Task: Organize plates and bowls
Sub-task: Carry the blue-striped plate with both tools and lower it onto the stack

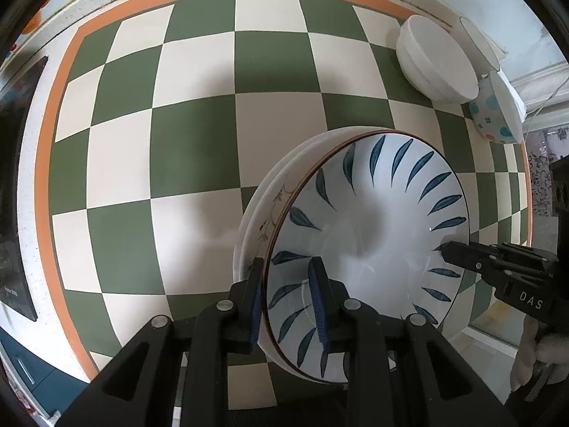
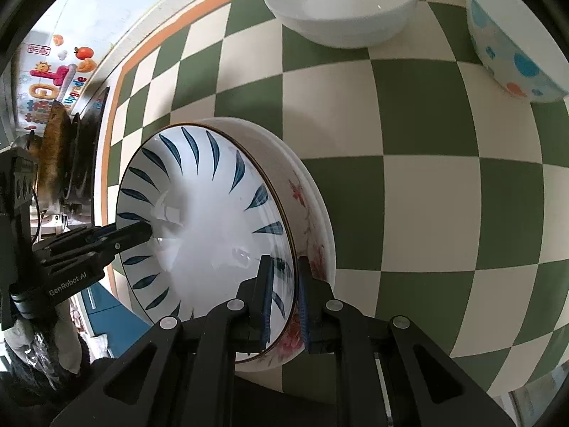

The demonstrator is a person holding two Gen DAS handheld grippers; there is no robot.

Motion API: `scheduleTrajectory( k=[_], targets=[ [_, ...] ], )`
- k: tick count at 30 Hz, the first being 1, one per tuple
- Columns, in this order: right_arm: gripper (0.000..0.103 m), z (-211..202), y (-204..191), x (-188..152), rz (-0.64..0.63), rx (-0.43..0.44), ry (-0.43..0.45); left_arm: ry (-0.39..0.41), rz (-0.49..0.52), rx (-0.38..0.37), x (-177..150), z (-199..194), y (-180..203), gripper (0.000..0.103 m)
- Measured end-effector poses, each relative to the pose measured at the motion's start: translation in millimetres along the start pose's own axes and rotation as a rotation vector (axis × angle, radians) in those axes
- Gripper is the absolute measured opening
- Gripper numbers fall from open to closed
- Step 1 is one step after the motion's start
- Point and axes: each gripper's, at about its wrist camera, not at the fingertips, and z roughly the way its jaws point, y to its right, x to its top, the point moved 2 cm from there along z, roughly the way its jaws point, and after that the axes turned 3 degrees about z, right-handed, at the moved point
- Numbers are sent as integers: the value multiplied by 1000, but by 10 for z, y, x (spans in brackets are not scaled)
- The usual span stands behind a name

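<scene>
A stack of plates is held above the checkered table. On top is a white plate with blue leaf marks [image 1: 370,220], also in the right wrist view [image 2: 199,213]. Under it are a floral plate [image 2: 313,220] and a plain white one [image 1: 245,235]. My left gripper [image 1: 288,284] is shut on the stack's rim, one finger inside the leaf plate, one outside. My right gripper [image 2: 284,284] is shut on the opposite rim; it shows in the left wrist view [image 1: 448,252], and my left one in the right wrist view [image 2: 142,231].
A white bowl [image 1: 434,60] [image 2: 341,3] and a bowl with blue and orange dots [image 1: 498,110] [image 2: 515,42] stand at the far side of the green and cream checkered mat [image 1: 213,124]. A third white dish [image 1: 480,42] stands behind them. A stove [image 2: 71,156] lies beyond the mat's orange border.
</scene>
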Motion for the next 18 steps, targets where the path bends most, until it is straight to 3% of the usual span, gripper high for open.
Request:
scheduleTrajectory(
  k=[18],
  targets=[
    [18,-26,-38,14,40,-45,4,-36,-37,-44,26,135,-32,26]
  ],
)
